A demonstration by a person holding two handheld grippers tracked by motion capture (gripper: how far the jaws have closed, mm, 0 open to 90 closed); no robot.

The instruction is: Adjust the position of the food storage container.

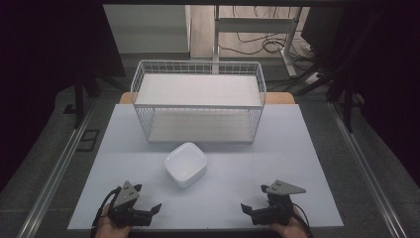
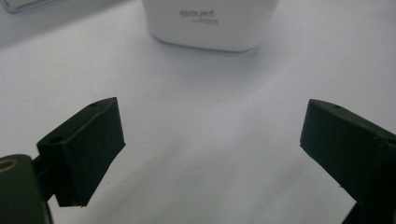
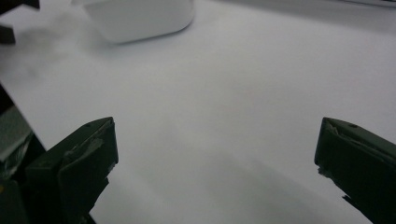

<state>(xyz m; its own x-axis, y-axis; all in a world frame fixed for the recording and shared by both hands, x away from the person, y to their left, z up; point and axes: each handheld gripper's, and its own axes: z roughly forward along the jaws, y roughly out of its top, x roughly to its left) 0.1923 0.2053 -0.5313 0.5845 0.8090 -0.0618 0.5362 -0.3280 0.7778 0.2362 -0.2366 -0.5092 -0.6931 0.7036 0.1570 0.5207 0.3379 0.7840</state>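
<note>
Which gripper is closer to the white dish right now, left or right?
Left. The left gripper sits just below and left of the dish, jaws open. The right gripper is farther off, below and to its right, also open.

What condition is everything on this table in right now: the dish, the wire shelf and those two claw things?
White square dish: upright, empty, lying on the table in front of the rack, untouched.
Wire rack: upright, both shelves bare.
Left gripper: jaws open, holding nothing, near the table's front edge.
Right gripper: jaws open, holding nothing, near the table's front edge.
</note>
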